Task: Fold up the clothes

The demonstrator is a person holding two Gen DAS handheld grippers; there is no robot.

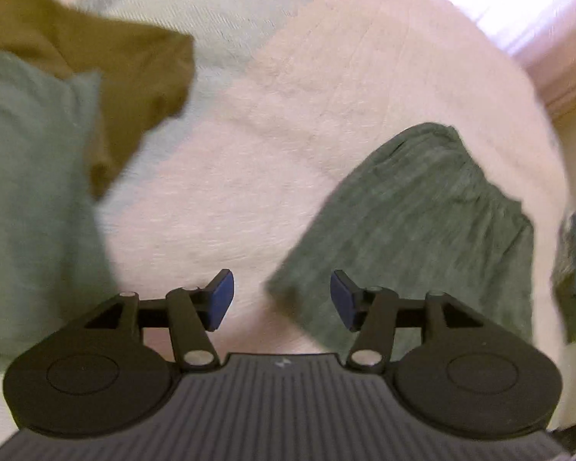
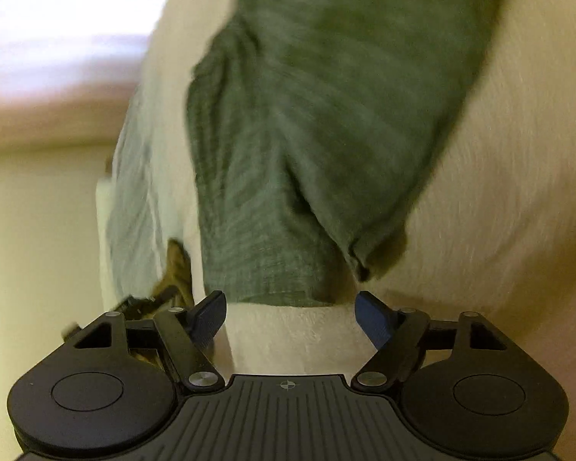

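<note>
Clearly the folding has barely started on the dark green garment (image 1: 414, 230), which lies spread on a white fuzzy blanket (image 1: 288, 134) in the lower right of the left wrist view and fills the upper middle of the right wrist view. It looks like a pair of shorts: a gathered band shows at its upper edge in the left view, and two leg-like ends point down toward the camera in the right view. It lies rumpled but open, with no neat crease or doubled layer that I can make out, though blur hides detail.

The left claw (image 1: 282, 299) stands wide with nothing between its blue pads; the garment's near corner lies just beyond them. The right claw (image 2: 291, 317) is also wide and empty, hovering just short of the hem of the nearer leg end.

In the upper left of the left view sits a mustard-brown garment (image 1: 126, 77), partly under a pale green garment (image 1: 30, 192) at the left edge. Both look loosely heaped rather than folded, though I cannot be sure.

So, as I judge it, nearly everything is left: gripping the dark green piece, folding it, then dealing with the other two.
</note>
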